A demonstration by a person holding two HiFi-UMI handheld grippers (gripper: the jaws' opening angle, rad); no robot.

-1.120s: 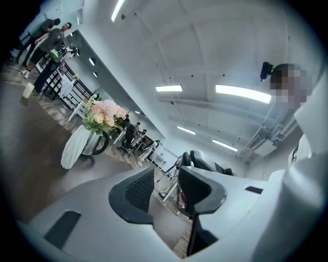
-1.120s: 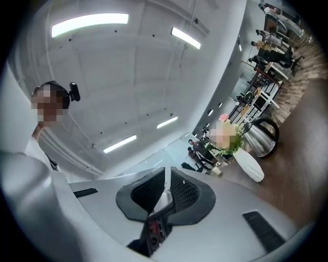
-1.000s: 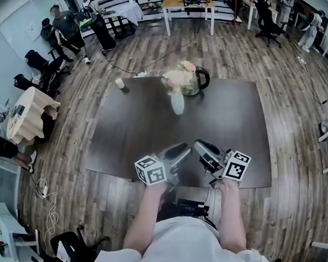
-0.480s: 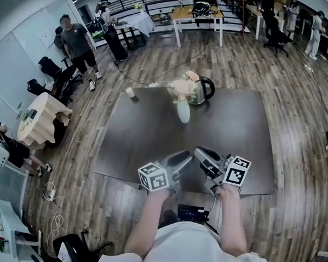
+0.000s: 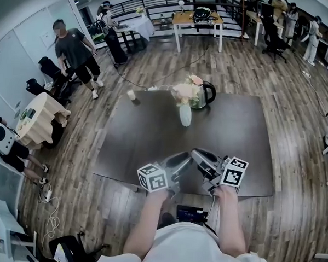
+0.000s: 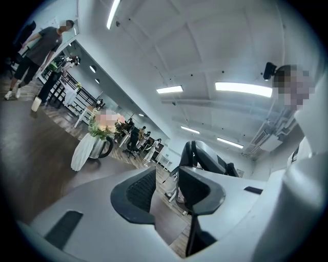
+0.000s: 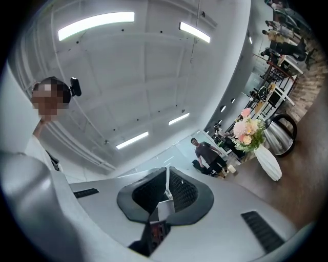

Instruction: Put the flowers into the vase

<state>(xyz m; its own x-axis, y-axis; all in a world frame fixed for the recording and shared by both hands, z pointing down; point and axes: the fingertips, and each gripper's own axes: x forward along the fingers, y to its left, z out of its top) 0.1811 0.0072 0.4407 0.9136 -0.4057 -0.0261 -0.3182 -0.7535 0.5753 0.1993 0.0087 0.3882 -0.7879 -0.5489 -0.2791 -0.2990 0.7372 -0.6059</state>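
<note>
The flowers (image 5: pixel 188 91) are seen standing in the white vase (image 5: pixel 185 115) at the far middle of the dark table (image 5: pixel 137 140), just beside a kettle (image 5: pixel 205 92). The left gripper (image 6: pixel 165 184) is held with its jaws partly apart and nothing between them; the right gripper (image 7: pixel 166 188) is closed on nothing. Both are kept over the table's near edge, as they were a second ago. A standing person (image 5: pixel 76 50) at the upper left has come nearer since then

Flowers (image 5: pixel 187 91) in white vase (image 5: pixel 185 115) on dark table (image 5: pixel 142 135); kettle (image 5: pixel 206 92) just behind.
</note>
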